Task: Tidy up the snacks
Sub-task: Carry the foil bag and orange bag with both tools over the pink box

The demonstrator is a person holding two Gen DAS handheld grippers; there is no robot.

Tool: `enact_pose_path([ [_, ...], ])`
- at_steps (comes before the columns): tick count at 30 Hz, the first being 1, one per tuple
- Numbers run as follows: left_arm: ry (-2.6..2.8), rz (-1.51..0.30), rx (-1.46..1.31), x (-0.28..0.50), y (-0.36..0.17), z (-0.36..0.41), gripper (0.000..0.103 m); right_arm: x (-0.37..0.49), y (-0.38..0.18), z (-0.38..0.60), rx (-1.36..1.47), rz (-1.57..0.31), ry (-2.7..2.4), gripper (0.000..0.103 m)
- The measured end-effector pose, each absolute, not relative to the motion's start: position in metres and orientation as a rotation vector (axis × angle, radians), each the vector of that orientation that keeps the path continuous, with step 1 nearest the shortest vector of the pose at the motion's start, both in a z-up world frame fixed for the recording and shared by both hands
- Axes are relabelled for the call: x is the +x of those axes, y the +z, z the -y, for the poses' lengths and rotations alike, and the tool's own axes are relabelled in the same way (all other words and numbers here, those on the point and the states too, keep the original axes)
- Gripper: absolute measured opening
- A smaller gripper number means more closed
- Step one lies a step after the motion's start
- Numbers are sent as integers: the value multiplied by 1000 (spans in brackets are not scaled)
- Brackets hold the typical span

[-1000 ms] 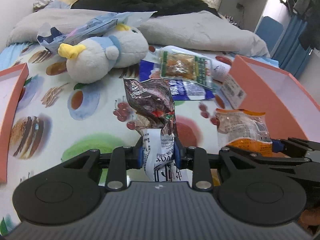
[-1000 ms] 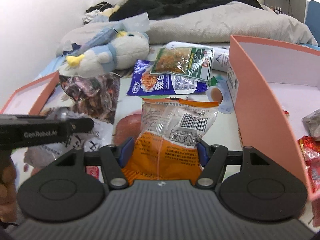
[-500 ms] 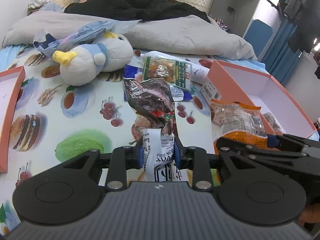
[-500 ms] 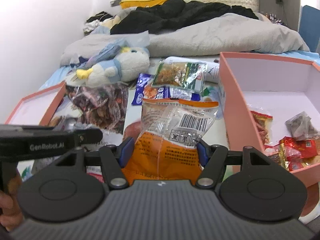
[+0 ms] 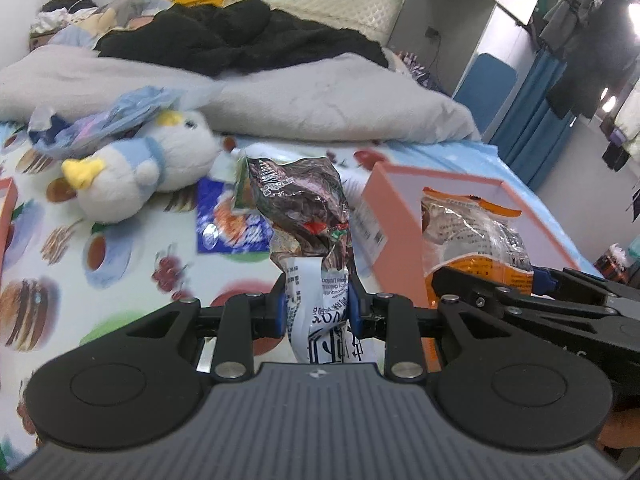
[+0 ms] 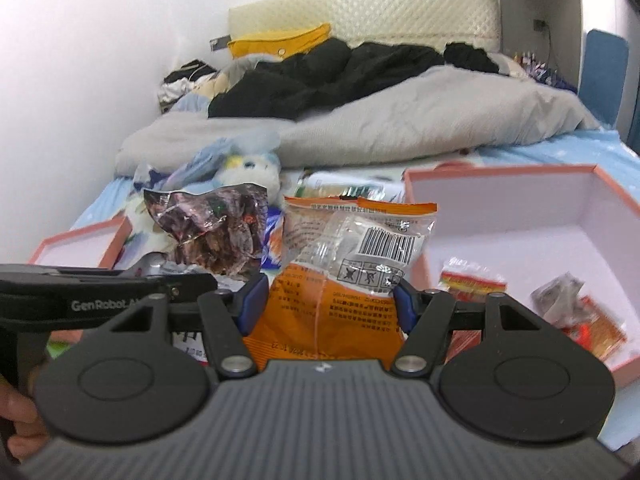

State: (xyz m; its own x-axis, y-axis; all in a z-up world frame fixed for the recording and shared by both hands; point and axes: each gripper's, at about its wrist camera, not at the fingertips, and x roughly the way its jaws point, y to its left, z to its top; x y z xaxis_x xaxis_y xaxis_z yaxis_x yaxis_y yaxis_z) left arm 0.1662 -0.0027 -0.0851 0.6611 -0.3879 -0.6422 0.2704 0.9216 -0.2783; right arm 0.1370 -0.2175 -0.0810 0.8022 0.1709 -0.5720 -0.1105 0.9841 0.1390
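Note:
My left gripper (image 5: 318, 306) is shut on the white lower end of a dark brown snack bag (image 5: 302, 208), held upright above the bed; the same bag (image 6: 212, 232) shows at the left in the right wrist view. My right gripper (image 6: 328, 300) is shut on an orange and clear snack pack (image 6: 352, 264), also lifted; that pack (image 5: 472, 232) appears to the right in the left wrist view. A pink box (image 6: 520, 208) with several snack packets (image 6: 588, 316) inside lies open to the right. A blue snack bag (image 5: 224, 220) lies on the printed sheet.
A white and blue plush bird (image 5: 148, 164) lies at the left. A pink lid (image 6: 80, 244) sits at the far left. A grey duvet (image 5: 280, 108) and black clothes (image 5: 240, 40) are piled behind. A hand (image 6: 16, 420) holds the left gripper's handle.
Both grippers have risen with their bags still held. The sheet and plush have dropped lower and farther away, and the inside of the pink box has come into view.

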Motion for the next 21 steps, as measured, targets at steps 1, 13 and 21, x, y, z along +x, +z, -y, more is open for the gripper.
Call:
enact_pose_path([
  [1,-378,-756,-163,168,-80,6,33,138,-77,221,98,-614,149,66],
  [13,-445,-642,-146,192,-12,48,33,151,-23,261,67,-482,97,67],
  [21,-516,-602,-133,199,13,92,33,153,-11,295,60,-445,38,67],
])
